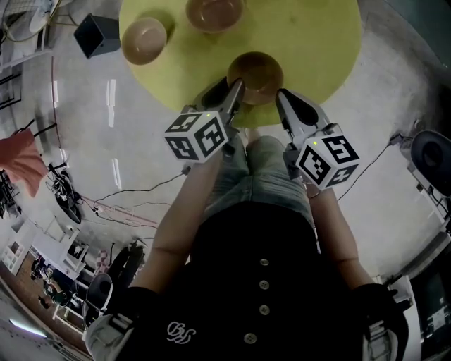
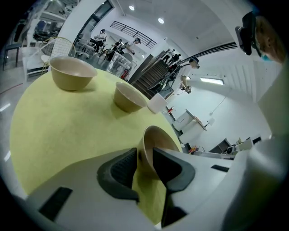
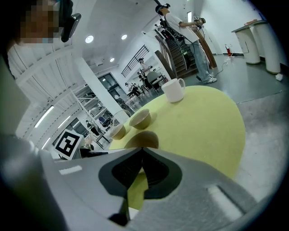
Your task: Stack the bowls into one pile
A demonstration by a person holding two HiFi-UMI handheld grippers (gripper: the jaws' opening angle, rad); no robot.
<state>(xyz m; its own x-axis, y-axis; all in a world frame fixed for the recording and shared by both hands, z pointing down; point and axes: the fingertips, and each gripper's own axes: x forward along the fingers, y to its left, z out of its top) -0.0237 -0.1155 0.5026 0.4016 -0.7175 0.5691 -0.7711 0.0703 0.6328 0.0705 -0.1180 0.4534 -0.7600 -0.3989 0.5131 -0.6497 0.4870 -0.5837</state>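
Observation:
Three tan bowls stand on a round yellow table [image 1: 317,42]. The nearest bowl [image 1: 255,76] sits by the front edge. My left gripper [image 1: 236,90] is shut on its left rim; in the left gripper view the rim [image 2: 143,151] is pinched between the two pads, and the bowl [image 2: 158,137] looks tilted. My right gripper [image 1: 280,95] is at the bowl's right side with its jaws shut tip to tip [image 3: 142,151] and nothing between them; the bowl [image 3: 144,140] lies just beyond. The second bowl [image 1: 144,40] is at the far left, the third bowl [image 1: 215,13] at the far middle.
A white mug [image 3: 173,89] stands on the table's far side, also seen as the mug [image 2: 156,103] behind the bowls. A black box [image 1: 99,34] and cables [image 1: 134,190] lie on the floor left of the table. The person's legs [image 1: 261,169] are right under the grippers.

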